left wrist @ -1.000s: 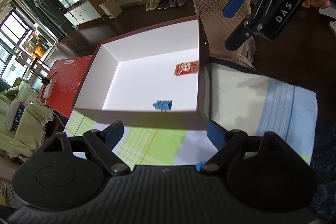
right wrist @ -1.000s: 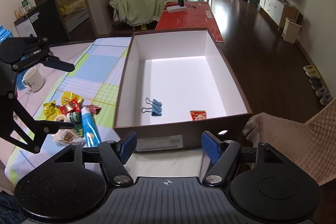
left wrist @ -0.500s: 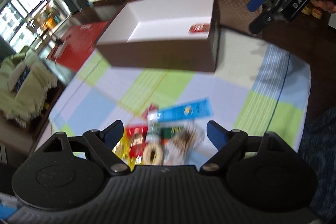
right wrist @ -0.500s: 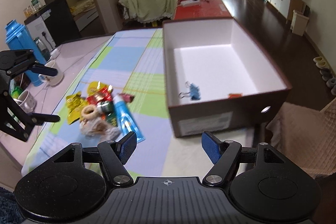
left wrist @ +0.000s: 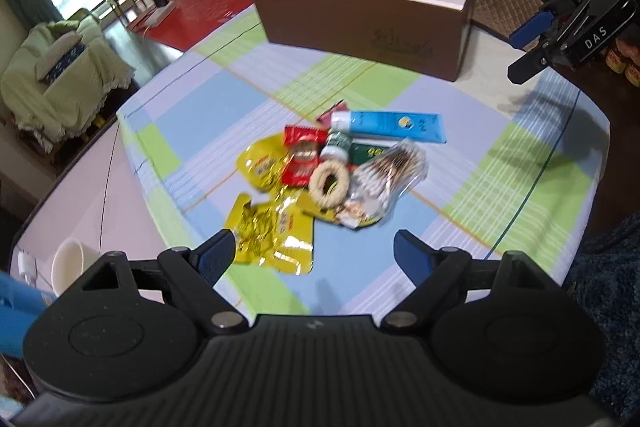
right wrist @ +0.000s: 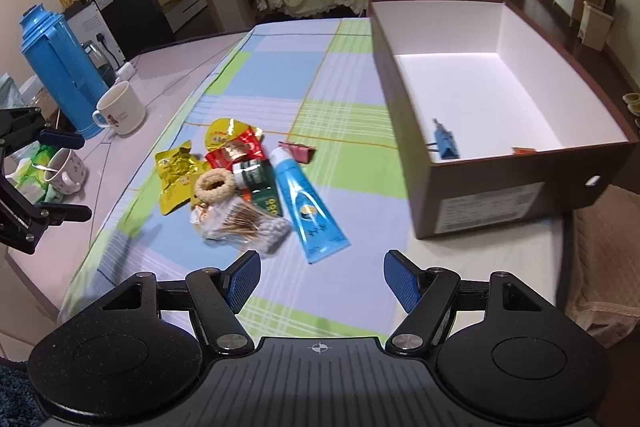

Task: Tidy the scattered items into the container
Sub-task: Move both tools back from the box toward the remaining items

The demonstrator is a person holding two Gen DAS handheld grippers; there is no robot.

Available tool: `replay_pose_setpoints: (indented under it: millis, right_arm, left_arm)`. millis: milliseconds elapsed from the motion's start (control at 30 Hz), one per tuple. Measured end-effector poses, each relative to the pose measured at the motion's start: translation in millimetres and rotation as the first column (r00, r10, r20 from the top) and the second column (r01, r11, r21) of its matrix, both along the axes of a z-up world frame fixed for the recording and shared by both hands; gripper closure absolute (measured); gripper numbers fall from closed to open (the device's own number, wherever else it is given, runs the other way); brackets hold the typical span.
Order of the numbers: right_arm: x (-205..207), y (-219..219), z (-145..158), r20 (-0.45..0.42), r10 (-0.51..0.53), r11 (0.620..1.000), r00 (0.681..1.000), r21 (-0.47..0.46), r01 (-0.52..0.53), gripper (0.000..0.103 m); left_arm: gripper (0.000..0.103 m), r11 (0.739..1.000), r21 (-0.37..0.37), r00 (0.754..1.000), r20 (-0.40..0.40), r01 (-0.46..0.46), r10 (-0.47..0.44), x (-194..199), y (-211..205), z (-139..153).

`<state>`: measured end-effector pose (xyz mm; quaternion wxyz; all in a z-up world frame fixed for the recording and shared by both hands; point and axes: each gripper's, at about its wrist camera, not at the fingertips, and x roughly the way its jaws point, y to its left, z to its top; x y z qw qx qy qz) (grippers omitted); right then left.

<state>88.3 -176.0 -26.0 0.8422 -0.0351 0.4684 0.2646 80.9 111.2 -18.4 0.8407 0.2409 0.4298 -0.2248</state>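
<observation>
Brown box point(right wrist: 496, 203): right of the right wrist frame, white inside, on the table point(right wrist: 192, 55); holds a blue binder clip point(right wrist: 443, 143) and a small red packet point(right wrist: 523, 149) at its near wall.
Scattered pile: centre-left on the checked tablecloth point(right wrist: 280, 67), apart from the box.
Pile contents: blue tube point(right wrist: 308, 207), yellow packets point(right wrist: 176, 175), red packet point(left wrist: 302, 157), ring biscuit point(right wrist: 215, 185), bag of cotton swabs point(right wrist: 244, 225), touching or overlapping.
Left gripper point(left wrist: 314, 253): fingers spread wide, empty, above the pile's near edge.
Right gripper point(right wrist: 322, 277): fingers spread wide, empty.
Table edge, left: blue flask point(right wrist: 56, 67), two mugs point(right wrist: 120, 109).
</observation>
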Motion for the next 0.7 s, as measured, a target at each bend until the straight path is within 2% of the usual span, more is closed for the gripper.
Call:
replay_pose_setpoints:
  millis: [300,700]
  right_arm:
    - [13,25,-9,-0.012,0.02,1.0,1.0,-0.007,-0.02,0.032]
    - [36,46,-30,-0.021,0.037,0.998,0.999,-0.048,-0.038,0.032]
  left_arm:
    - [0.019,0.999,-0.021,0.999,-0.021,-0.049,0.048,4,28,-4]
    - [0.019,0.996,-0.045,0.996,-0.062,-0.074,0.071,34,36,-21]
